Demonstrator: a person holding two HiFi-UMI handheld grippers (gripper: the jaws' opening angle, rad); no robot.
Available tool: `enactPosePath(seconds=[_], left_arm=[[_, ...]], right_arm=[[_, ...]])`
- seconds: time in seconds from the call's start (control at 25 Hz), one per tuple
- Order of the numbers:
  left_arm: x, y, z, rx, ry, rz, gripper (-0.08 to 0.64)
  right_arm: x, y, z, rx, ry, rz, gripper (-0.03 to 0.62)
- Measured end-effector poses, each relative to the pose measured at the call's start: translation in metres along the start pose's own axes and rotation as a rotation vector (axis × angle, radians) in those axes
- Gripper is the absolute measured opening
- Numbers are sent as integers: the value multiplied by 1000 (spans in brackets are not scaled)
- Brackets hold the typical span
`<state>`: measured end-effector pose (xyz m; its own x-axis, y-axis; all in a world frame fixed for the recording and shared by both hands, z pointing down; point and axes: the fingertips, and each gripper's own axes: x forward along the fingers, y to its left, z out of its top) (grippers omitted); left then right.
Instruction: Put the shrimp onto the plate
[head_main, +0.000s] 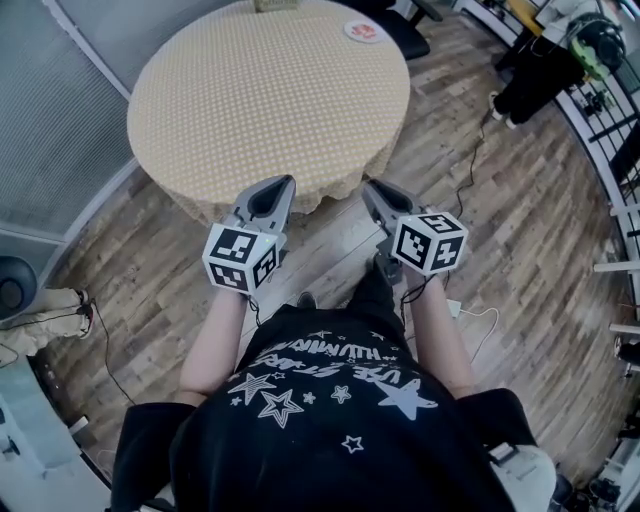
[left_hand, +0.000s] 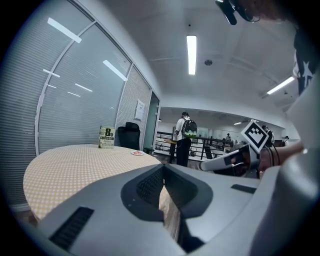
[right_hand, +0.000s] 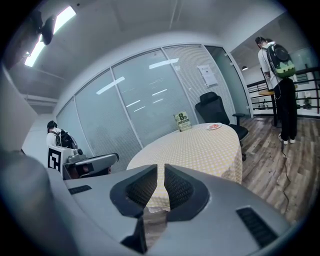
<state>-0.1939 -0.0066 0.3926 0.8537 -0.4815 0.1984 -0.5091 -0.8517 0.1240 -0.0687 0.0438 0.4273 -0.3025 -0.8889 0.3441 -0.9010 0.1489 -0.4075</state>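
A small white plate (head_main: 364, 31) with something reddish on it lies at the far right edge of the round table (head_main: 200, 110), which has a yellow checked cloth. It also appears as a small plate (left_hand: 137, 153) in the left gripper view and as a distant plate (right_hand: 213, 127) in the right gripper view. Whether the reddish thing is the shrimp is too small to tell. My left gripper (head_main: 283, 185) and right gripper (head_main: 370, 187) hover side by side at the table's near edge, both shut and holding nothing. Their jaws meet at the left gripper (left_hand: 164, 170) and right gripper (right_hand: 161, 170).
A standing sign card (left_hand: 107, 137) sits at the table's far edge beside a black office chair (right_hand: 215, 112). A person with a backpack (left_hand: 184, 137) stands off to the right by railings. Wooden floor (head_main: 520, 200) with cables surrounds the table; a glass wall (head_main: 50, 120) runs on the left.
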Motion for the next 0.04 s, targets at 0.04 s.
enactPosePath(seconds=[0.04], left_arm=[[-2, -1, -1, 0, 1, -3, 8]], right_arm=[[-2, 2, -1, 1, -1, -4, 57]])
